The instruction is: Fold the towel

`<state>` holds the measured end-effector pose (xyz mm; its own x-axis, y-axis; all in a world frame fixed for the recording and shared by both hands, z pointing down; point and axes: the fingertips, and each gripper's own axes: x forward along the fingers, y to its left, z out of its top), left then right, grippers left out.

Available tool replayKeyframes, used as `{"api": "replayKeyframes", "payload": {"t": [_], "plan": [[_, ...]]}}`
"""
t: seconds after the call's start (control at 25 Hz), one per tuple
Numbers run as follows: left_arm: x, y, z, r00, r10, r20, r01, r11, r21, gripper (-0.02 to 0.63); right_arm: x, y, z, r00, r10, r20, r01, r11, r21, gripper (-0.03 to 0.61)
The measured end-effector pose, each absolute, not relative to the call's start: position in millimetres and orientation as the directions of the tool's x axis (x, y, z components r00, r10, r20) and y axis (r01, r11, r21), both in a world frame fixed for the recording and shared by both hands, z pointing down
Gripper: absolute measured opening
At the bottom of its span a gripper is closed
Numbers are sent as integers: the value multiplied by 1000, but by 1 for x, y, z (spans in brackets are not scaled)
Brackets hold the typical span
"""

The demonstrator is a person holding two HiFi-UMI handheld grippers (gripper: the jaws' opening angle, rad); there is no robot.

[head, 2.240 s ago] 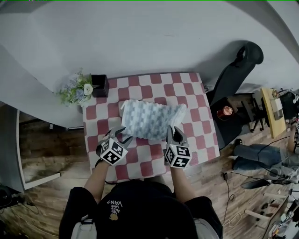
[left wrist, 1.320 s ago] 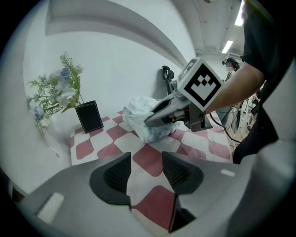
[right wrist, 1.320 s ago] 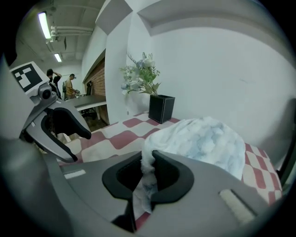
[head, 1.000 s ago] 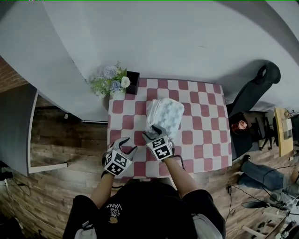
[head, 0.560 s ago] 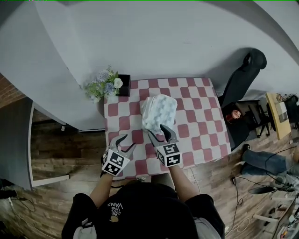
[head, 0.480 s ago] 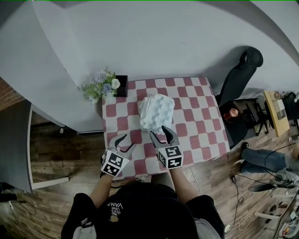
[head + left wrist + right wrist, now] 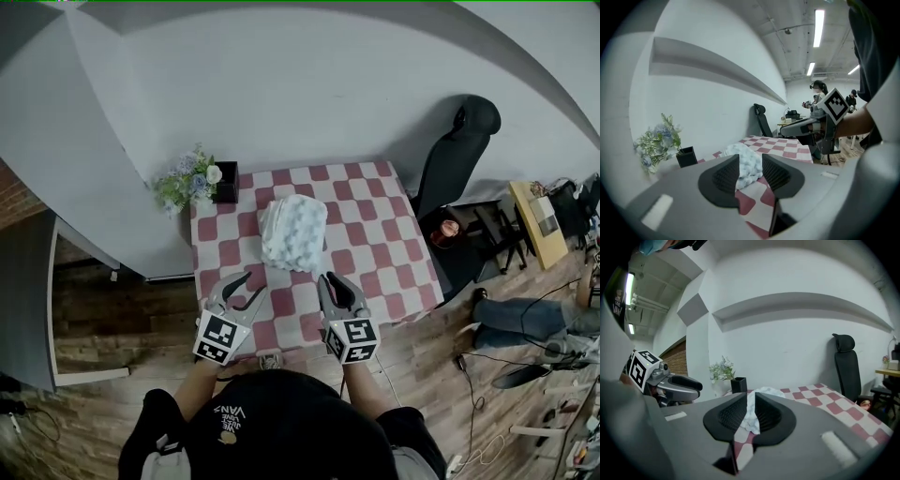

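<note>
While towel (image 7: 292,232) sits folded compact nr bench (image 7: 375,246) far edge | fold est. done, nil left | L tongs (image 7: 249,286) & R tongs (image 7: 336,281) closing, empty, off towel.

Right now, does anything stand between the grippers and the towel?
Nothing visible. Only bare checkered cloth lies between the towel and the left gripper and right gripper, whose fingers are closing on nothing. The flowers stand off at the far corner.
</note>
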<state>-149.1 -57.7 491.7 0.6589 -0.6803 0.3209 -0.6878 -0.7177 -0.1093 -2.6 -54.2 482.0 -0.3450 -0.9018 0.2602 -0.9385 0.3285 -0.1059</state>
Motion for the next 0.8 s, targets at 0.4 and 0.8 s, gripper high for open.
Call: {"api": "replayKeyframes", "payload": {"t": [0.4,0.8], "plan": [[-114,-1,471,662,-695,283,-700,-707,-99,6,19,9,465,-408,-874,265,-913,385,-138,5],[-92,71,481,609,-728,315,-736,-667,-117,3,51,72,473,-427,-863,268,-904,404,-141,5]]}}
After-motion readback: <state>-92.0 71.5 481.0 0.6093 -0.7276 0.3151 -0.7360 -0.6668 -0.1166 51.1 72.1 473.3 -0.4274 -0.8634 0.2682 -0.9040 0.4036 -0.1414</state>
